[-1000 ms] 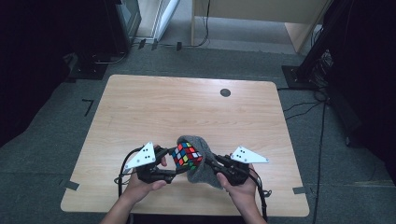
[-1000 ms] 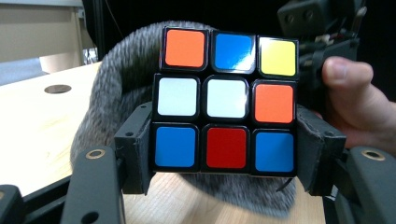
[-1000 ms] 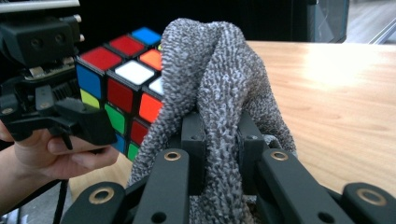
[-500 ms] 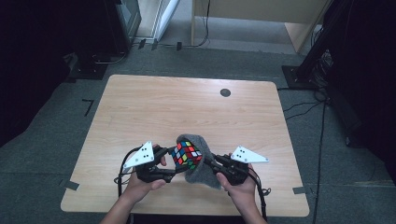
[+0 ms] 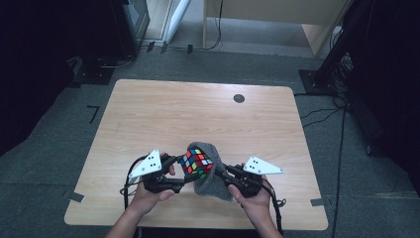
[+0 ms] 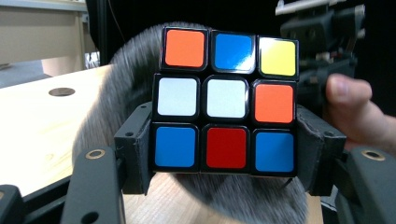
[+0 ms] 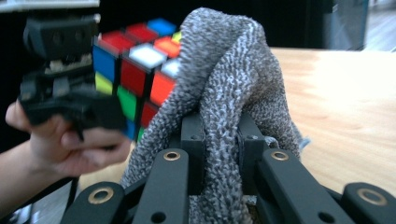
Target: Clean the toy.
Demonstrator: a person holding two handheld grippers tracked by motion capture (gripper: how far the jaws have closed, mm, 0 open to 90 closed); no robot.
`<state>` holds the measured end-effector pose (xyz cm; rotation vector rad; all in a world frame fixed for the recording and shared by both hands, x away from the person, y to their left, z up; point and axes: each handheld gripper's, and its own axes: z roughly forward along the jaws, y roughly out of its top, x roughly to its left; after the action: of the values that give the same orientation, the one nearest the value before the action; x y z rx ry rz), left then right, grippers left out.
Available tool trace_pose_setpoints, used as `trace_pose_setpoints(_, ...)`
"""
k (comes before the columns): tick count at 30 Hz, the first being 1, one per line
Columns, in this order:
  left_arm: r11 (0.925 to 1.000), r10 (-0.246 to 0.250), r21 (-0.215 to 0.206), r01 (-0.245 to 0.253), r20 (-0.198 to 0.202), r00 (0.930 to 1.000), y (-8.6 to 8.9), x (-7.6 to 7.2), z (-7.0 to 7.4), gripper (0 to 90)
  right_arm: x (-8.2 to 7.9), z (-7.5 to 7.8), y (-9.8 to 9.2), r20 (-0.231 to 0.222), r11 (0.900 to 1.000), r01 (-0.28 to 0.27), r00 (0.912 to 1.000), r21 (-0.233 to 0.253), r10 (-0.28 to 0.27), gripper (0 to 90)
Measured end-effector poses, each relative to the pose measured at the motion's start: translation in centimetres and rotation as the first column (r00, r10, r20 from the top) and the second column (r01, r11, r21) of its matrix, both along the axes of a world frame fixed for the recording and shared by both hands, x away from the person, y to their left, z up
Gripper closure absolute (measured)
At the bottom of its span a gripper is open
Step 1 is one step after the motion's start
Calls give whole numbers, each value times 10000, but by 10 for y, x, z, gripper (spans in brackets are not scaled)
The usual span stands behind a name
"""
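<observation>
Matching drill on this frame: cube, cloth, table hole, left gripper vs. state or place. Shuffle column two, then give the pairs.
1. cube
2. cloth
3. hole
4. left gripper

a. pinched in the right gripper
b. far side of the table
c. multicoloured, held off the table
d. shut on the cube's bottom row

Pairs: 1-c, 2-a, 3-b, 4-d

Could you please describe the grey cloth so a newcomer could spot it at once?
On the wooden table, look at its near edge, between the person's two hands. The grey cloth hangs pinched in the right tool, draped against the puzzle cube: fuzzy and plain grey, not coloured squares.
</observation>
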<state>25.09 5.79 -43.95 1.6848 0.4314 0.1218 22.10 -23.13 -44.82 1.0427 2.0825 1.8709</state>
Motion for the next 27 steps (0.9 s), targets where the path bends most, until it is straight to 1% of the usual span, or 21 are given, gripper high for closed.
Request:
trace_pose_setpoints(1, 10000, 66, -27, -66, -1, 10000, 2, 1, 1, 342, 1, -5, 7, -210, 9988, -383, 9991, -300, 377, 789)
trace_pose_setpoints(2, 10000, 66, -27, -66, -1, 10000, 2, 1, 1, 343, 1, -5, 7, -210, 9988, -383, 9991, -300, 377, 789)
trace_pose_setpoints(3, 10000, 69, -43, -69, -26, 10000, 2, 1, 1, 343, 0, -7, 11, -219, 9973, -506, 9985, -524, 495, 789)
trace_pose_setpoints(5, 10000, 50, -82, -51, -65, 10000, 2, 1, 0, 343, 0, -5, 10, -180, 9972, -457, 9988, -591, 447, 790)
trace_pose_setpoints(7, 10000, -17, -51, 17, -32, 10000, 1, 0, 0, 343, -1, 0, 5, 122, 9987, -158, 9998, -477, 164, 790)
trace_pose_setpoints(8, 10000, -47, 53, 47, 7, 10000, -1, -1, -1, 343, -2, 4, -1, 263, 9995, 326, 9991, -36, -325, 790)
trace_pose_setpoints(9, 10000, -47, 53, 47, 7, 10000, -1, -1, -1, 343, -2, 4, -1, 263, 9995, 326, 9991, -36, -325, 790)
trace_pose_setpoints(10, 10000, -17, 64, 17, -2, 10000, -2, -1, -1, 343, -3, 4, -1, 350, 9984, 570, 9978, 29, -570, 789)
trace_pose_setpoints(12, 10000, -9, 48, 9, 1, 10000, -1, -1, -1, 343, -3, 2, 1, 336, 9985, 538, 9980, -92, -534, 789)
trace_pose_setpoints(13, 10000, 59, -27, -59, 8, 10000, 1, 0, 0, 343, -2, -4, 8, 72, 9995, 152, 9999, -288, -150, 788)
trace_pose_setpoints(14, 10000, 59, -27, -59, 8, 10000, 1, 0, 0, 343, -2, -4, 8, 72, 9995, 152, 9999, -288, -150, 788)
trace_pose_setpoints(15, 9999, 102, -67, -102, -4, 9999, 2, 0, 1, 343, -2, -7, 12, -31, 9991, -28, 10000, -417, 27, 788)
trace_pose_setpoints(16, 9999, 117, -86, -117, -6, 9999, 3, 0, 1, 343, -2, -9, 15, -72, 9982, -183, 9998, -566, 179, 788)
trace_pose_setpoints(18, 9998, 135, -130, -135, -21, 9999, 4, 0, 1, 343, -2, -8, 16, -25, 9970, -260, 9997, -733, 259, 788)
trace_pose_setpoints(19, 9998, 140, -109, -140, -22, 9999, 3, 0, 1, 343, -2, -3, 12, 134, 9976, -112, 9998, -686, 121, 788)
trace_pose_setpoints(20, 9999, 107, -78, -108, -26, 9999, 3, 0, 1, 343, -3, 0, 8, 302, 9987, 91, 9995, -506, -76, 789)
trace_pose_setpoints(21, 10000, 66, -67, -66, -24, 10000, 2, 0, 0, 343, -3, 0, 8, 302, 9987, 91, 9995, -506, -76, 789)
trace_pose_setpoints(23, 10000, -3, -13, 3, -22, 10000, 0, -1, 0, 343, -3, 6, 0, 450, 9986, 523, 9976, -10, -522, 788)
trace_pose_setpoints(25, 10000, -13, -12, 13, -5, 10000, -1, -1, 0, 343, -3, 6, -1, 530, 9983, 580, 9969, -12, -578, 788)
trace_pose_setpoints(26, 10000, -10, -38, 10, -25, 10000, 0, -1, 0, 343, -4, 4, 2, 473, 9986, 511, 9976, -132, -504, 788)
trace_pose_setpoints(27, 9999, 55, -109, -56, -70, 10000, 2, 0, 0, 343, -3, -4, 10, 176, 9990, -51, 9998, -451, 59, 787)
